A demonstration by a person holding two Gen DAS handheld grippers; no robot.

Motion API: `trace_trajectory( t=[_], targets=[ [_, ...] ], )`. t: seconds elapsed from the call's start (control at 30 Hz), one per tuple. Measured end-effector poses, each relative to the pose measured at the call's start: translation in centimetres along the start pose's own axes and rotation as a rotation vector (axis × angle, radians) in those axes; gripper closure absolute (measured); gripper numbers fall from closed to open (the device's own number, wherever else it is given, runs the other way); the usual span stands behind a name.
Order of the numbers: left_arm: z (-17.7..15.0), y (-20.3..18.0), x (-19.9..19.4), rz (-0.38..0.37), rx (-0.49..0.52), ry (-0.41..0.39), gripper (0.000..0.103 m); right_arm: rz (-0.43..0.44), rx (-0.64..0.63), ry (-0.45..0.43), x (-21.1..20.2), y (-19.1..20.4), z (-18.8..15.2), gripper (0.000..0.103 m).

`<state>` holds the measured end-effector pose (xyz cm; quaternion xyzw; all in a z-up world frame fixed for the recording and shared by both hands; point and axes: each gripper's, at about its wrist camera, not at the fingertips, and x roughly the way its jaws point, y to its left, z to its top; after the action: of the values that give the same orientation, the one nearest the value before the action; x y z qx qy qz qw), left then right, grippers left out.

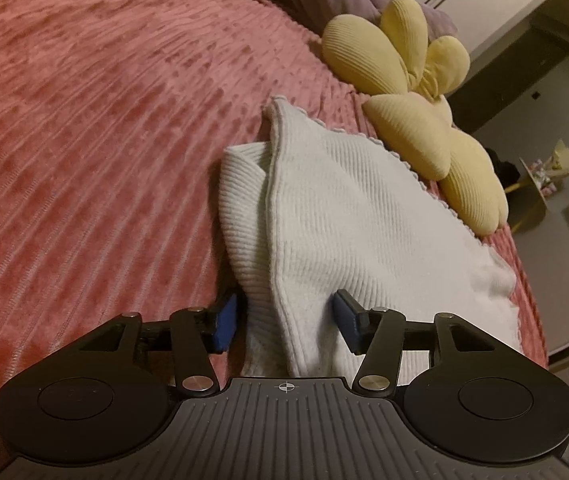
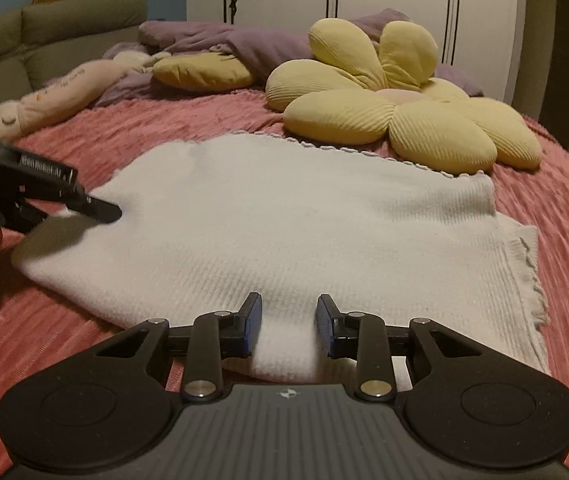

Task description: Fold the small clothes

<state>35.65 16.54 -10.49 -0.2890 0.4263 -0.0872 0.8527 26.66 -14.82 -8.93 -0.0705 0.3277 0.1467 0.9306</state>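
Garment (image 2: 268, 216) under inspection is a white ribbed knit, lying partly folded on the pink ribbed bedspread (image 1: 84, 120) of a bed, with a scalloped hem running along its far edge just beside a yellow flower-shaped cushion (image 2: 400, 108). In the left wrist view, one layer is lying doubled over another, with a bound edge running down the middle toward the camera. Left claw (image 1: 284, 320) is straddling that raised fold at the near end; its blue pads (image 1: 226, 322) are sitting against the cloth on either side and appear to be pinching a thick bunch of it. Right claw (image 2: 288, 326) is positioned at the near edge of the garment, its pads standing apart with a ridge of white fabric between them; whether they are pressing on it cannot be told for certain. From the right wrist view, the left claw is showing at the garment's left corner, with part of a hand beside it. Judged risks: the left grip is taking several layers at once, so lifting may be dragging the under-layer and undoing the fold; the right claw, if only loosely engaged, may be slipping off the knit; and the cushion, touching or nearly touching the hem, may be catching the cloth when it is carried over.
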Motion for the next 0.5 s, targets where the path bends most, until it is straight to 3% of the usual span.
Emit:
trace_trajectory(
  t=[0.37, 0.5],
  targets=[
    [0.2, 0.5, 0.0, -0.031, -0.025, 0.003, 0.046, -0.013, -0.020, -0.021, -0.5, 0.6, 0.2, 0.073],
    [0.4, 1.3, 0.0, -0.059, -0.102, 0.005, 0.042, -0.009, -0.011, -0.029, -0.7, 0.5, 0.5, 0.073]
  ],
)
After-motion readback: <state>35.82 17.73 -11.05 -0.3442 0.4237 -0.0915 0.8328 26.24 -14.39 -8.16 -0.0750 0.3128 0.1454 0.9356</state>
